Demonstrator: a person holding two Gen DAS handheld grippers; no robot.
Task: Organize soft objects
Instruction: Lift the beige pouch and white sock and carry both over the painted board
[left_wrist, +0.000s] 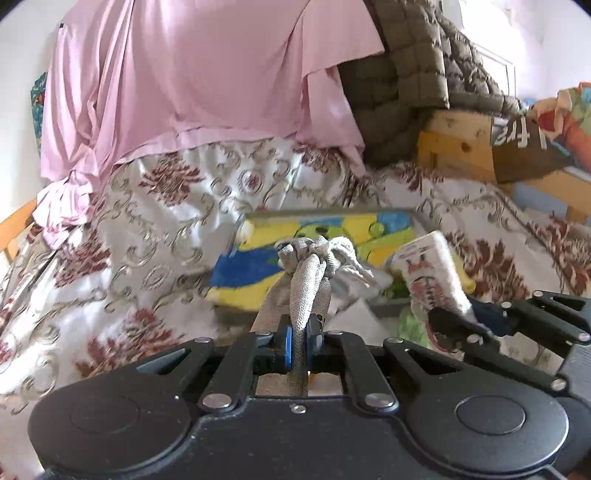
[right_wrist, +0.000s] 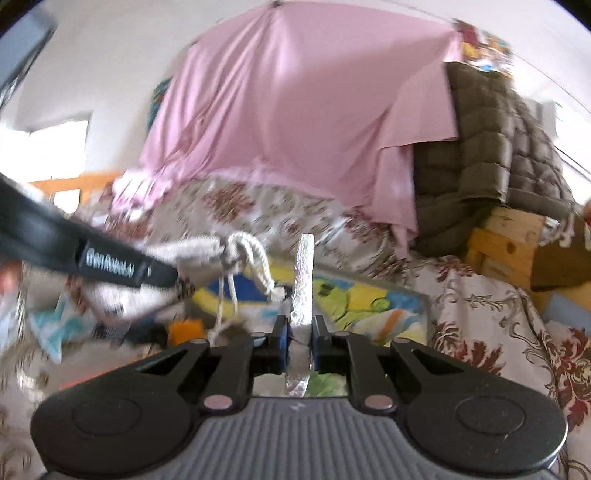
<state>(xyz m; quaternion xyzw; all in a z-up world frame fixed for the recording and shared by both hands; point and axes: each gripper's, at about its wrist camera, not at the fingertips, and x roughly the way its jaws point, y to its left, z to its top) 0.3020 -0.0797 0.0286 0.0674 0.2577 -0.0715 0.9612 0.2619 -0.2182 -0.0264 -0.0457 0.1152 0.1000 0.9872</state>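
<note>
Left wrist view: the left gripper (left_wrist: 300, 332) is clenched on a grey drawstring pouch (left_wrist: 308, 273), its gathered neck pinched between the blue pads, the knotted cord (left_wrist: 349, 258) splaying out just ahead. The pouch hangs above a tray (left_wrist: 402, 214) lined with a yellow, blue and green mat, which sits on a bed covered in a floral bedspread (left_wrist: 166, 221). To the right, the right gripper (left_wrist: 476, 325) grasps a white printed cloth (left_wrist: 432, 269) that stands up over the tray's right side. A pink sheet (left_wrist: 192, 81) drapes behind, beside an olive quilt (left_wrist: 406, 74) and wooden boxes (left_wrist: 458, 147).

Right wrist view: the right gripper (right_wrist: 300, 339) is clamped on the white cloth (right_wrist: 303, 280), seen edge-on and upright. The left gripper (right_wrist: 162, 275) enters from the left, blurred, holding the pouch (right_wrist: 199, 251) with its cord (right_wrist: 255, 258) dangling over the tray (right_wrist: 424, 295). Small blurred items lie on the bedspread (right_wrist: 480, 295) at left. The pink sheet (right_wrist: 295, 110) and quilt (right_wrist: 491, 147) hang behind.
</note>
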